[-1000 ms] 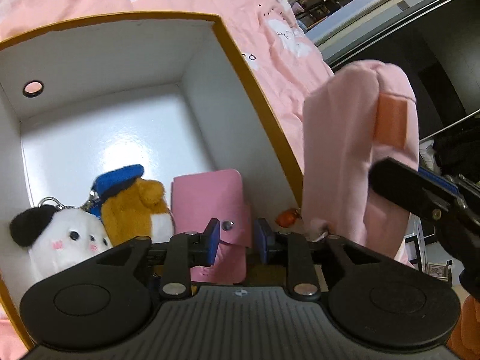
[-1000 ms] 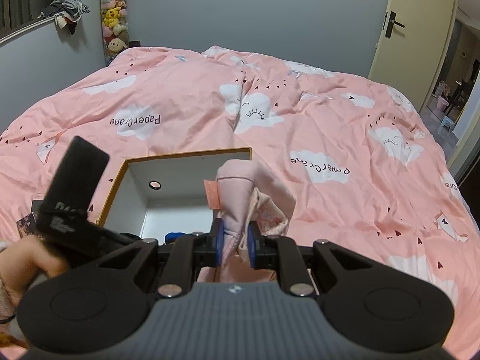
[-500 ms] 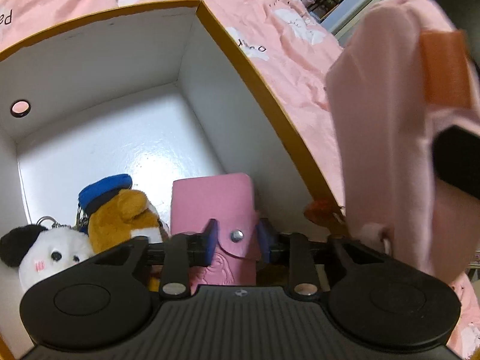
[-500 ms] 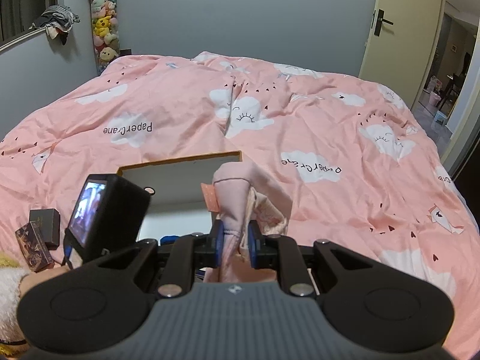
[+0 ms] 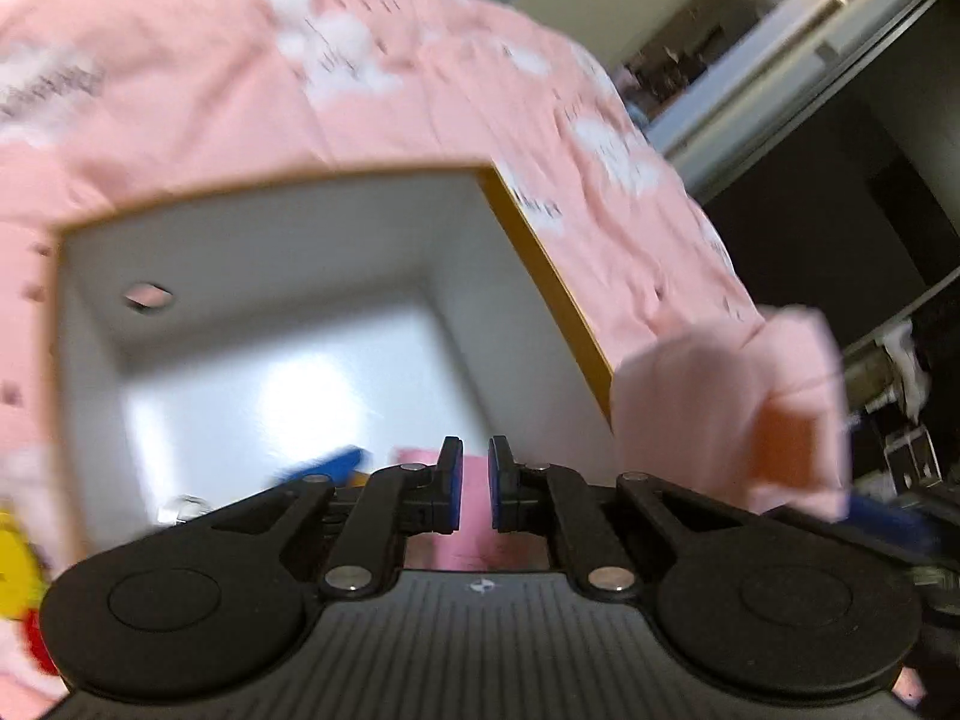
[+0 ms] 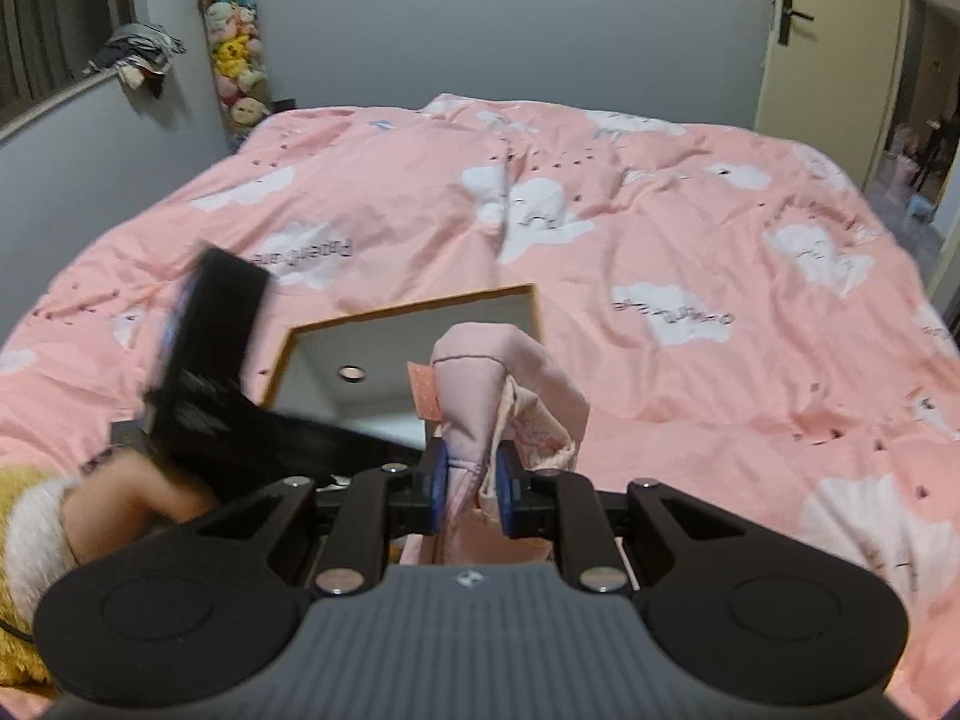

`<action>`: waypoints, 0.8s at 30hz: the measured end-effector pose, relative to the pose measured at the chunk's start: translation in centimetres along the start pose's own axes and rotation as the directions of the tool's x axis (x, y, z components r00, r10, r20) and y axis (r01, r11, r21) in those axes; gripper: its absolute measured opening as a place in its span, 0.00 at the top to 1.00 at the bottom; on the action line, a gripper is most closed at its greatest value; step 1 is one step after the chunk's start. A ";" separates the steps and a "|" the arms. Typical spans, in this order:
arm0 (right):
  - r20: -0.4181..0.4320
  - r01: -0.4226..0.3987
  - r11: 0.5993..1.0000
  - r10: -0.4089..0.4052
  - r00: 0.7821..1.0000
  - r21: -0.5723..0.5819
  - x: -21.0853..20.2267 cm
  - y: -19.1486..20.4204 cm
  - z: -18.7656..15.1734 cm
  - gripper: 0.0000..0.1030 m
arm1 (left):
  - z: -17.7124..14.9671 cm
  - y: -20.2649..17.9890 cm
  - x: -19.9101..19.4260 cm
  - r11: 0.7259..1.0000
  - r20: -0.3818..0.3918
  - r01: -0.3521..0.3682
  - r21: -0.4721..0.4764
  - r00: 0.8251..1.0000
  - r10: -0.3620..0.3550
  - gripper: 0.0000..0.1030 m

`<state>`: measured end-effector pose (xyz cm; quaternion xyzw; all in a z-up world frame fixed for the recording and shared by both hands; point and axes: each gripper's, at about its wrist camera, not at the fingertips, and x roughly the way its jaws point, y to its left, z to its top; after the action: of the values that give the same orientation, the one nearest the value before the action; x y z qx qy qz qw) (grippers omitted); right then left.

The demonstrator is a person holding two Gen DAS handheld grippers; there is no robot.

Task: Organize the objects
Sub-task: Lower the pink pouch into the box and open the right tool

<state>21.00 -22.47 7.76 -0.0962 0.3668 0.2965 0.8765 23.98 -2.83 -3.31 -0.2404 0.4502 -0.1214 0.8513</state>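
Right gripper [image 6: 471, 495] clamped on a pink fabric pouch [image 6: 504, 384], held bunched and upright at 12 o'clock from its fingers, just above the near rim; likely poised to drop it in. Bed [image 6: 690, 252]: pink cloud-print cover carries everything. Box [image 5: 540, 267], open-topped, white inside, sits on it at centre to collect items. Left gripper [image 5: 474, 489]: jaws have just been closing, now together, nothing between them. A pink wallet [image 5: 471, 525] lies below them in the box.

Place: a home bedroom
Evidence: pink cloud-print duvet [image 6: 660, 228] across a bed, hanging stuffed toys [image 6: 237, 54], door [image 6: 831, 30]
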 end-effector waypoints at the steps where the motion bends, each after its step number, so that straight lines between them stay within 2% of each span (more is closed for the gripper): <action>1: -0.010 -0.003 1.000 0.003 1.000 -0.004 0.4 0.3 -0.1 0.83 | -0.2 0.5 -1.1 1.000 0.012 -0.008 0.004 1.000 0.008 0.92; 2: -0.026 -0.007 1.000 0.007 1.000 -0.008 1.0 0.6 -0.1 0.83 | 0.5 0.6 -0.2 1.000 0.025 -0.023 0.005 0.999 0.023 0.92; 4: -0.061 -0.001 1.000 -0.001 0.998 -0.021 2.3 1.4 -0.3 0.83 | 0.3 1.2 -0.9 0.998 0.063 -0.064 0.021 0.996 0.063 0.91; 6: -0.085 0.046 0.997 -0.051 0.995 -0.065 3.6 2.3 -0.6 0.83 | -0.2 1.1 -1.7 0.993 0.092 -0.110 0.040 0.990 0.106 0.91; 10: -0.120 0.141 0.976 -0.162 0.980 -0.165 5.9 4.0 -0.9 0.84 | -2.1 1.5 -2.9 0.992 0.094 -0.124 0.035 0.988 0.120 0.91; 17: -0.145 0.280 0.884 -0.354 0.924 -0.376 9.9 6.6 -2.6 0.83 | -3.9 2.4 -4.8 0.992 0.085 -0.125 0.035 0.989 0.122 0.86; 20: -0.175 0.276 0.882 -0.362 0.916 -0.381 11.4 6.7 -2.5 0.83 | -4.1 2.9 -5.6 0.992 0.094 -0.126 0.025 0.988 0.123 0.86; 24: -0.249 0.232 0.927 -0.309 0.918 -0.295 13.0 5.6 -1.9 0.83 | -4.0 3.9 -6.3 0.991 0.105 -0.131 0.001 0.986 0.130 0.86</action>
<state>23.84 -12.88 -2.38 -0.3030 0.4325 0.1994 0.8254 17.11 1.92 -2.79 -0.2130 0.4190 -0.0546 0.8810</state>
